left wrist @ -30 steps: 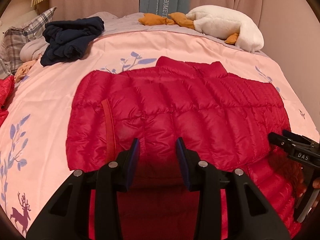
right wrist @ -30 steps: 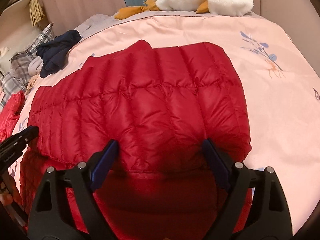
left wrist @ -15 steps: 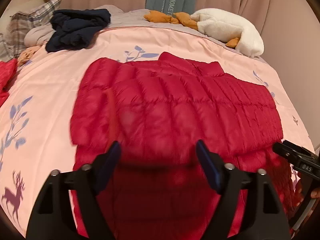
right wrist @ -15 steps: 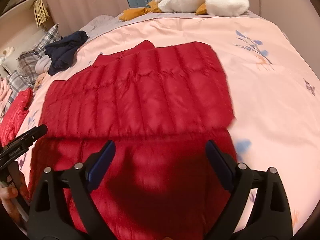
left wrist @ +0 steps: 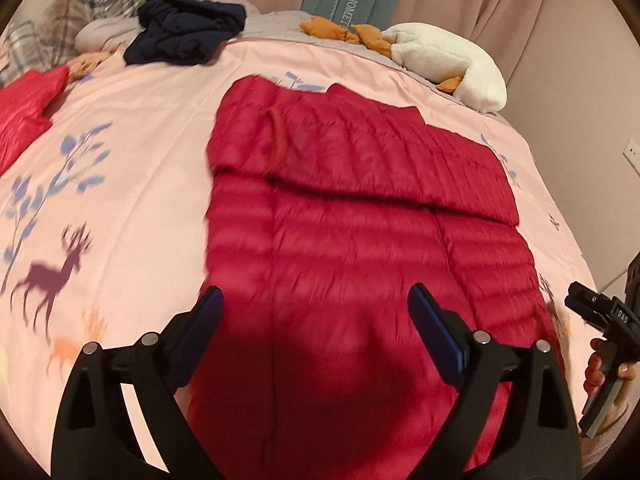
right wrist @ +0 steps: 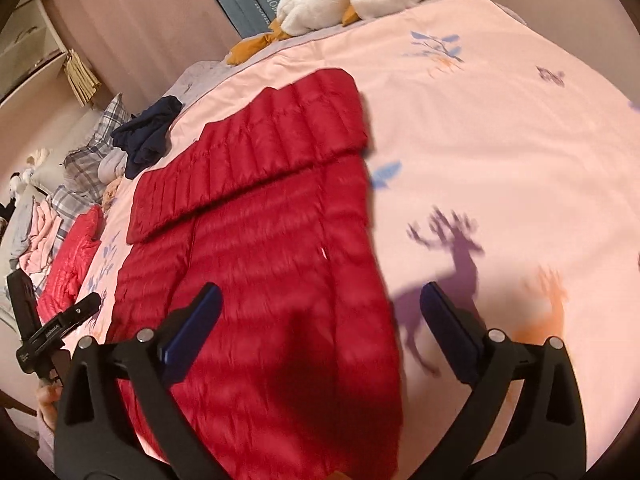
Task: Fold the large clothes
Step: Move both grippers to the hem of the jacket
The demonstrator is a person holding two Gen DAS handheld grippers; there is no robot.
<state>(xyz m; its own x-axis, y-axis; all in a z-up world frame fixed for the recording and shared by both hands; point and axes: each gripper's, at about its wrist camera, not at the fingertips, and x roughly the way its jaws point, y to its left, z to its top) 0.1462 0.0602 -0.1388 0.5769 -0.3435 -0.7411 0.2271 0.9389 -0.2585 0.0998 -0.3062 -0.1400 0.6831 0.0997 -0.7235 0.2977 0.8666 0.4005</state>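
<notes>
Left gripper (left wrist: pixel 314 334) opened its fingers and pulled back; right gripper (right wrist: pixel 320 330) withdrew too; red jacket (left wrist: pixel 360 216) lies released.

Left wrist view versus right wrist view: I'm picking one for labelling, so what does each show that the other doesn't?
Only the left wrist view shows the wall socket. Only the right wrist view shows the shelf unit and a hanging tassel. Both show the red puffer jacket, the navy garment, the white plush and the deer-print duvet.
</notes>
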